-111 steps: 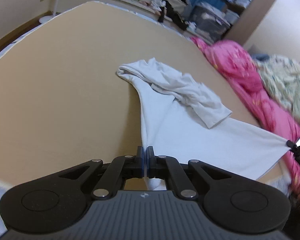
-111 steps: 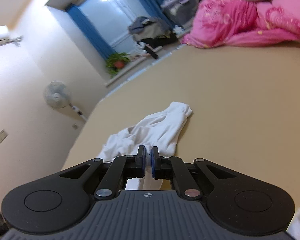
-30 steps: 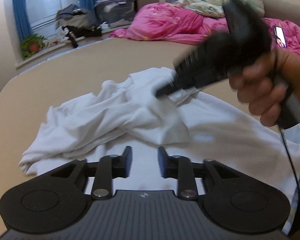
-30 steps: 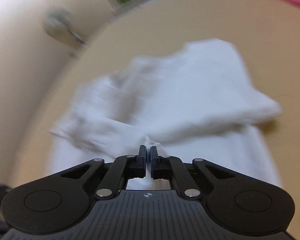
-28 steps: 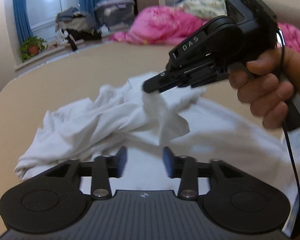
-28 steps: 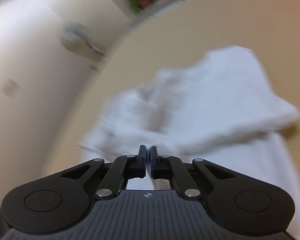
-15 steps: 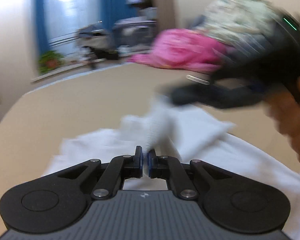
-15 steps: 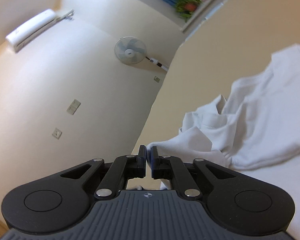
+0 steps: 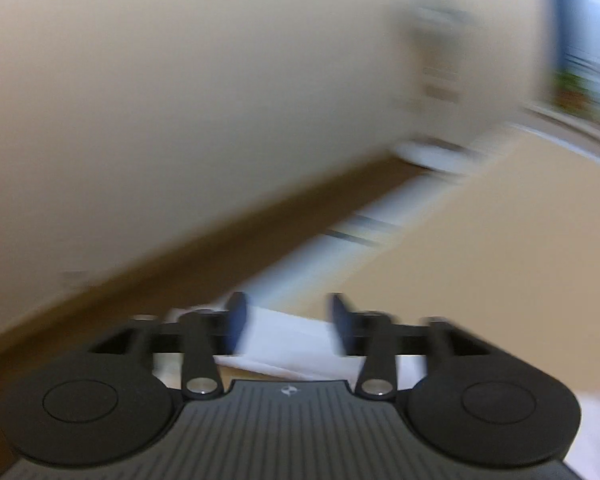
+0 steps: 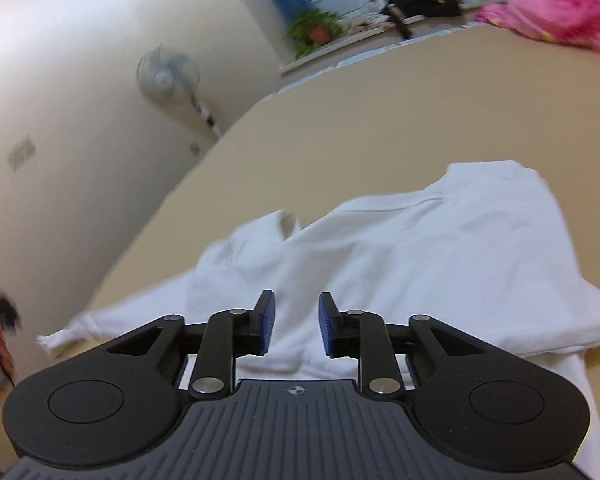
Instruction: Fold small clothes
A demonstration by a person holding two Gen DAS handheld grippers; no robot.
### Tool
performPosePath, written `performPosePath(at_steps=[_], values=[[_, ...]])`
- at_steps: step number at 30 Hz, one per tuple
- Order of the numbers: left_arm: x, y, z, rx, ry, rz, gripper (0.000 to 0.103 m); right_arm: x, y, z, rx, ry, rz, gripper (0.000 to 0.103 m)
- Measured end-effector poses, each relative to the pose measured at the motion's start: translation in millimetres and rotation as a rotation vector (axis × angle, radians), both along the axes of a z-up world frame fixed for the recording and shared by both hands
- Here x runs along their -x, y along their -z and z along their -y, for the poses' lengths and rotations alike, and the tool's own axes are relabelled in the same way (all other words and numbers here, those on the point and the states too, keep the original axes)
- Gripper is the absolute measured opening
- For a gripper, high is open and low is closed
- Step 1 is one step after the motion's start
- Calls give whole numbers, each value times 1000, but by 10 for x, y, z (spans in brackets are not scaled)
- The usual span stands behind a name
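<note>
White shirt (image 10: pixel 420 248) rumpled, long axis left-right on bed (image 10: pixel 380 120), both tongs (image 9: pixel 286 322) (image 10: pixel 294 322) released

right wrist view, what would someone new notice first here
The crumpled white cotton shirt sprawls over the tan bed surface, filling the middle of the right wrist view just beyond the open right gripper. A bright pink quilt is heaped at the upper right. The left wrist view is badly blurred: the open left gripper shows over a white edge of cloth.
</note>
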State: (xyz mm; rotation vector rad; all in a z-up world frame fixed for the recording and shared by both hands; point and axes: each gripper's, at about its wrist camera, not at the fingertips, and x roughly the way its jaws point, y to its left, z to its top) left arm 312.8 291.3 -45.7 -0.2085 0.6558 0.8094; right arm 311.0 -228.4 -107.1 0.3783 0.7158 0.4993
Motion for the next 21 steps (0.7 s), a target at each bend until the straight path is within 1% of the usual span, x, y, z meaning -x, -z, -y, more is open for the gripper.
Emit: performPosePath(at_steps=[1,3,5,6,7,8,9,10,11,12,14,15,17,18,19,20,21], values=[[-102,43,156,44,100,1,60,-4,20,-99,38,-19,13,32],[-259,139,449,100,245,-13,60,66,18,-299,133,-64,64,36],[-360,272,642,145,336,-31,60,133,21,-498,205,-113,118,42],[-402,360,698,175,360,-53,60,174,40,-624,247,-150,156,45],[-478,490,715,205,357,-110,60,220,34,-731,282,-182,186,48],[-557,661,675,228,315,-198,60,247,44,-846,318,-213,213,49],[-596,830,602,259,246,-288,60,280,42,-986,354,-248,245,49],[-568,964,486,326,175,-318,61,287,54,-1085,380,-272,266,50],[-524,949,429,364,149,-272,62,300,78,-1184,407,-295,286,51],[-528,890,430,369,138,-261,62,279,116,-1312,438,-321,308,51],[-544,857,484,327,149,-271,62,239,198,-1532,513,-357,336,51],[-564,881,525,322,150,-286,63,198,259,-1660,572,-383,343,51],[-588,885,538,317,143,-290,64,180,324,-1801,647,-437,383,44],[-599,876,560,307,147,-296,64,167,302,-1814,656,-465,405,21],[-621,854,539,302,150,-301,64,132,253,-1788,660,-473,397,5],[-641,827,526,300,153,-304,64,88,168,-1694,642,-446,391,5],[-644,821,535,301,156,-306,64,25,23,-1491,588,-386,385,5]])
